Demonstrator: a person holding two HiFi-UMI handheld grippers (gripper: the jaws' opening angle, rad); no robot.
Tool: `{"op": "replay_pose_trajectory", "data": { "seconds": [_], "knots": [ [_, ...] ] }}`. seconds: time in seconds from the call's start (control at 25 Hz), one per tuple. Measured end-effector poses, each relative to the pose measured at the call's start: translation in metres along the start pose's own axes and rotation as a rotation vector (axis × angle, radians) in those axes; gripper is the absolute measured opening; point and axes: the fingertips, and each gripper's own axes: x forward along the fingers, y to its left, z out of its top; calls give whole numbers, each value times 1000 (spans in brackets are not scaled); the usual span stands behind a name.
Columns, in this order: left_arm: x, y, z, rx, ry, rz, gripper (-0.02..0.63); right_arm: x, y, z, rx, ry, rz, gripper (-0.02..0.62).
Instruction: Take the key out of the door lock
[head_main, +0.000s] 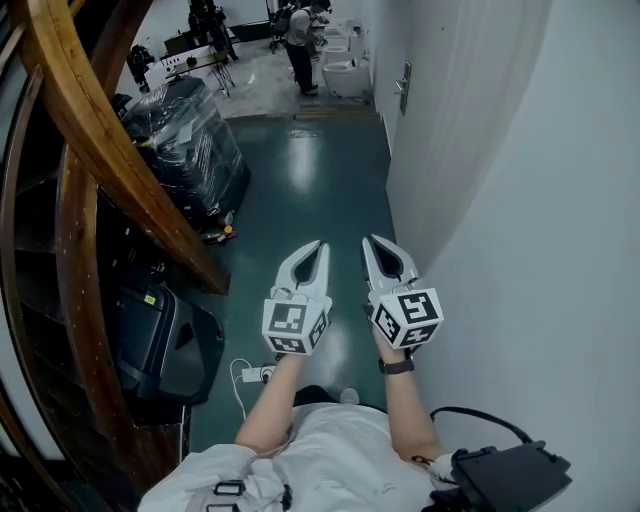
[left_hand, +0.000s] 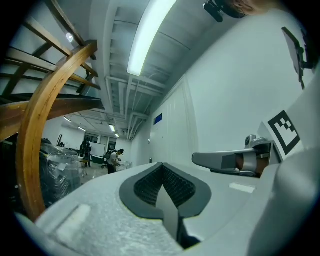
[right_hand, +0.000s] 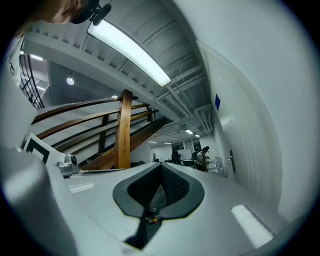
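Well short of the door, I judge this to be the approach step: nothing has been reached for yet. My white left hand-held gripper (head_main: 318, 248) and white right hand-held gripper (head_main: 374, 243) are held out side by side at twelve o'clock, above a glossy dark green floor (head_main: 320, 180). Both have their jaws closed together, with nothing between the dark ribbed pads.

At one o'clock, far up the corridor, a grey metal lever door handle (head_main: 404, 88) sits on the plain white wall (head_main: 520, 200). The lock and key should be there, but the key is too small to make out in any view. A curved brown wooden stair rail (head_main: 110, 150) sweeps from nine to eleven o'clock.

Next, I judge I must walk to the handle, find the key, part one gripper's jaws, close them on the key's head and draw it straight out.

For writing, a small blue rectangular sign (left_hand: 158, 118) high on the wall is unreadable. The black-and-white square markers (head_main: 290, 322) on my grippers' cubes carry patterns, not words.
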Motion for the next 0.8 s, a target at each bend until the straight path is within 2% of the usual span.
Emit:
{"op": "replay_pose_trajectory", "data": {
  "seconds": [0.16,0.32,0.52,0.64,0.8],
  "knots": [
    [18,31,-18,-29,44,62,-5,37,-9,-13,64,9,55,3],
    [51,69,-34,-44,67,89,-5,82,-15,-29,57,43,85,3],
    [122,116,-47,-36,78,30,-8,164,-41,-38,29,50,64,3],
    [166,154,-45,-25,90,-13,-8,226,-57,-27,9,26,41,3],
    [206,215,-30,1,83,-50,-8,308,-55,-9,-30,-16,40,3]
  ]
}}
